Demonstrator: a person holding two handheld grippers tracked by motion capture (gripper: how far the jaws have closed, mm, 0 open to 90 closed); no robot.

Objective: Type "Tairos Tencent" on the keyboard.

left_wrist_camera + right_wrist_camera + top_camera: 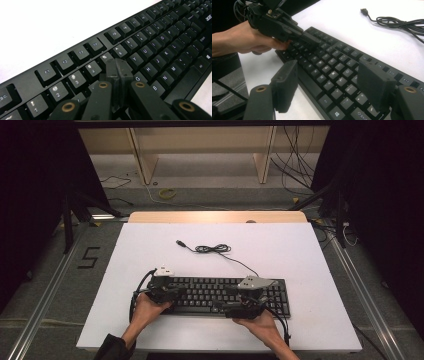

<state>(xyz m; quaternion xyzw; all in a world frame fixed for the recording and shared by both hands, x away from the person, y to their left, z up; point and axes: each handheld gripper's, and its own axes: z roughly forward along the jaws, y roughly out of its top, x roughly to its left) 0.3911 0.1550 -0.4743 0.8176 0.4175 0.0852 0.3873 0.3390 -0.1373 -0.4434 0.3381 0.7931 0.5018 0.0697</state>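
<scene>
While my left gripper [117, 68], jaws closed, empty, presses keyboard [220, 295] keys lower centre, right gripper [329, 87] hovers wide open, empty; typing underway, cable [212, 249] unplugged.

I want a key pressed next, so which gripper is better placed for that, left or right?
Left, probably. The left gripper has its jaws shut to one narrow tip, right over the keys of the keyboard. The right gripper hangs open over the front edge, jaws wide apart.
</scene>
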